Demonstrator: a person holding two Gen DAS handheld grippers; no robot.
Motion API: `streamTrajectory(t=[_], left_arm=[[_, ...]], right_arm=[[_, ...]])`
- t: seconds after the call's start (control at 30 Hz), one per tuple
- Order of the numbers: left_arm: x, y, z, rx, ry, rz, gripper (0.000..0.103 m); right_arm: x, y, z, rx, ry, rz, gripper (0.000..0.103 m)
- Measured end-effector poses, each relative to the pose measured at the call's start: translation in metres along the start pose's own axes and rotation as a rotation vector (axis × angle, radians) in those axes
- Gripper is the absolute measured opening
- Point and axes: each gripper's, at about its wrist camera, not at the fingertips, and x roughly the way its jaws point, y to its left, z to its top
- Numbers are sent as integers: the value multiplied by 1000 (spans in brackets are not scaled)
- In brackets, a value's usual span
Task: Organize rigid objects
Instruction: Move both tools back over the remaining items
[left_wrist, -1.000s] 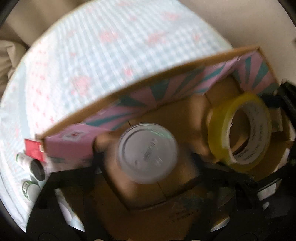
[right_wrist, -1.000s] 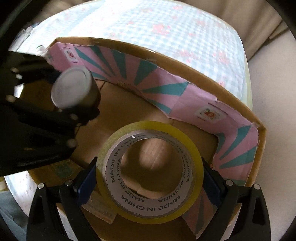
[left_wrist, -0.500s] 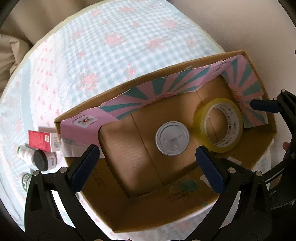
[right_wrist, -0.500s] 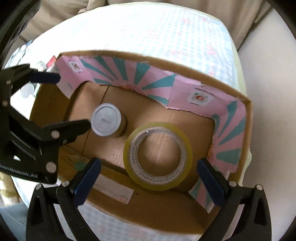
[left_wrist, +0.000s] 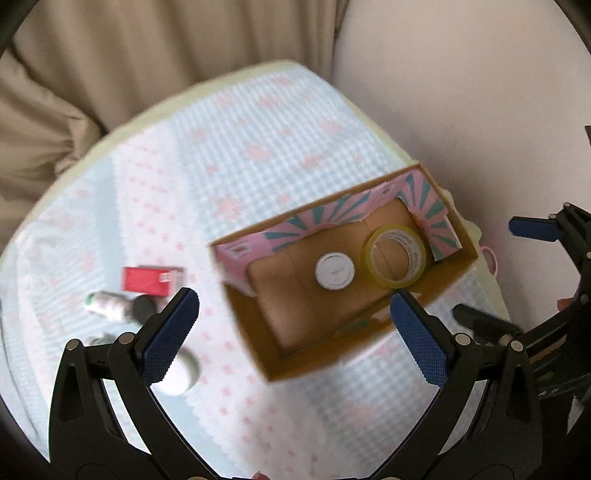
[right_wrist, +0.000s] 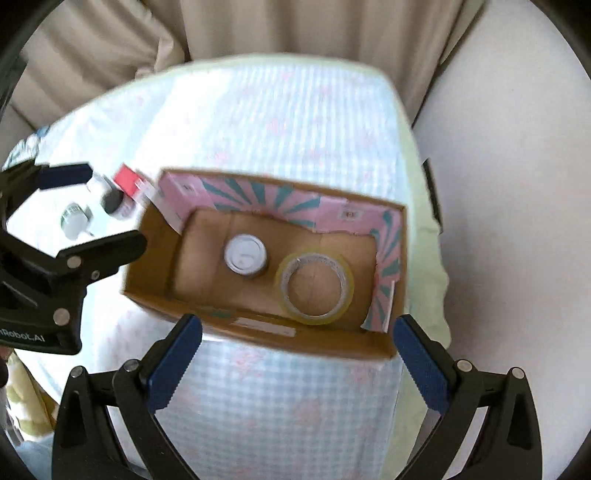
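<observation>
An open cardboard box (left_wrist: 255, 343) (right_wrist: 258, 336) with a pink and teal lining stands on the checked tablecloth. Inside it a white-lidded jar (left_wrist: 334, 272) (right_wrist: 245, 254) stands beside a yellow tape roll (left_wrist: 397, 256) (right_wrist: 316, 288) lying flat. My left gripper (left_wrist: 293, 325) (right_wrist: 88, 212) hovers open above the box's left end, holding nothing. My right gripper (right_wrist: 295, 343) is open too, high over the near wall of the box, and shows at the right edge of the left wrist view. A red carton (left_wrist: 151, 280) (right_wrist: 127, 181) and small bottles (left_wrist: 110, 306) (right_wrist: 75, 221) lie left of the box.
A white bottle (left_wrist: 177, 373) sits partly behind my left finger. Beige curtains (left_wrist: 110, 74) hang behind the table, and a pale wall (right_wrist: 517, 184) runs along its right side. A pink-rimmed thing (left_wrist: 491, 258) peeks out past the box's right end.
Both grippers have let go, the left of the jar and the right of the tape roll, and have risen away from the box. The jar and tape now rest inside it.
</observation>
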Motion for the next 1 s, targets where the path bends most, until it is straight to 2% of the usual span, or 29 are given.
streamTrajectory(t=[0.17,0.3,0.5,0.73,0.87,1.0], left_arm=[[-67,45,-34,-65,-75,10,103],[-116,91,-69,-90,-116,44,103],[-147,166,-117,-109,-123,100,103],[-147,250,-157,-139,-93,109,103],[-125,288,-168,-118,-69,96,103],[-85,321,-177,-97,-17,87,103]], right_arm=[[-56,44,-11,15,-75,-57,103],[-79,86,-16,52,-116,-24,103],[-94,153,-23,132,-142,34,103],[-86,227,-25,175,-140,31,103],[-70,268,-21,197,-132,25,103],[-39,300,-17,233,-120,37,103]])
